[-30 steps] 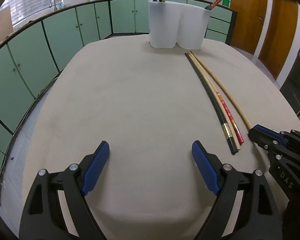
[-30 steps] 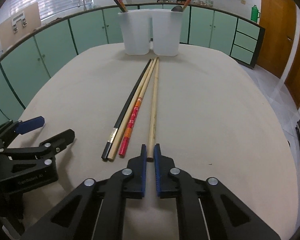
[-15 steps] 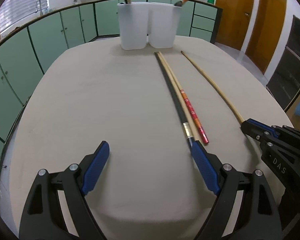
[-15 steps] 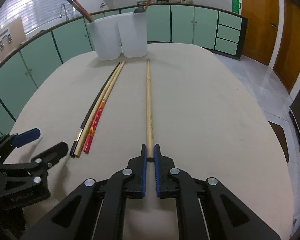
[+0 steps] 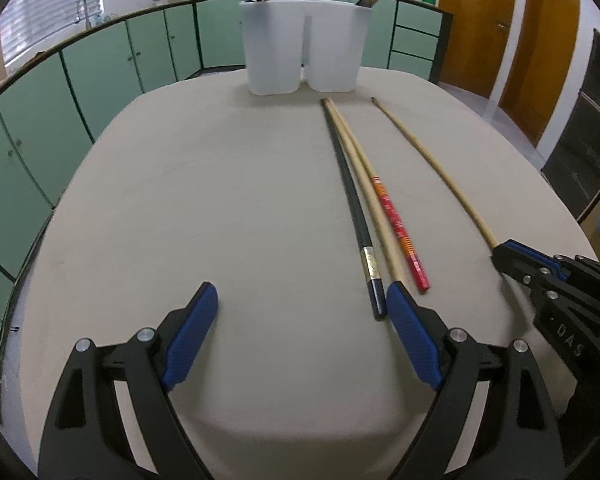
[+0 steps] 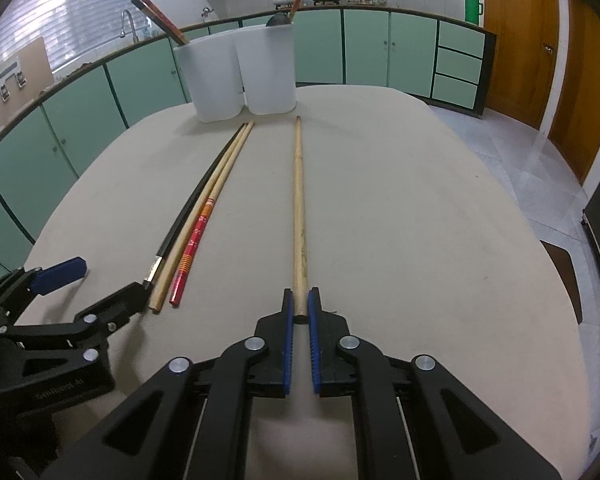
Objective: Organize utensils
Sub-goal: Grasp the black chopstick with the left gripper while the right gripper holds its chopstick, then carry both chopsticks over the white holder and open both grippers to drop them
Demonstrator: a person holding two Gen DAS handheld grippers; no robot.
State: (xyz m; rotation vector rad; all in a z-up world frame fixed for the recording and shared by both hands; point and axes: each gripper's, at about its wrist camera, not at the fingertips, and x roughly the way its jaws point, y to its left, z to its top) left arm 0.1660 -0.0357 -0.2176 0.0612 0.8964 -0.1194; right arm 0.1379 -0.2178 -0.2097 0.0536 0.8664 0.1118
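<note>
My right gripper [image 6: 299,308] is clamped on the near end of the plain wooden chopstick [image 6: 299,208], which runs straight ahead of it across the tabletop [image 6: 420,220] toward the white holder [image 6: 240,76] at the far end; I can't tell whether the stick's far tip is resting on the surface or just clear of it. My left gripper [image 5: 302,302] sits with jaws wide apart, nothing between them, low over the tabletop. The other three chopsticks lie bundled side by side just ahead of its right finger [image 5: 414,340]: the black chopstick [image 5: 350,204], a second wooden chopstick [image 5: 364,184] and the red chopstick [image 5: 396,224], near ends close to that fingertip, the wooden one's end hidden behind it, can't confirm contact. Bundle is to the left of the right gripper, well apart from the held stick. Holder has two compartments side by side, each already with utensils standing tilted in it: dark-red sticks in the left one, a red-handled spoon in the right
</note>
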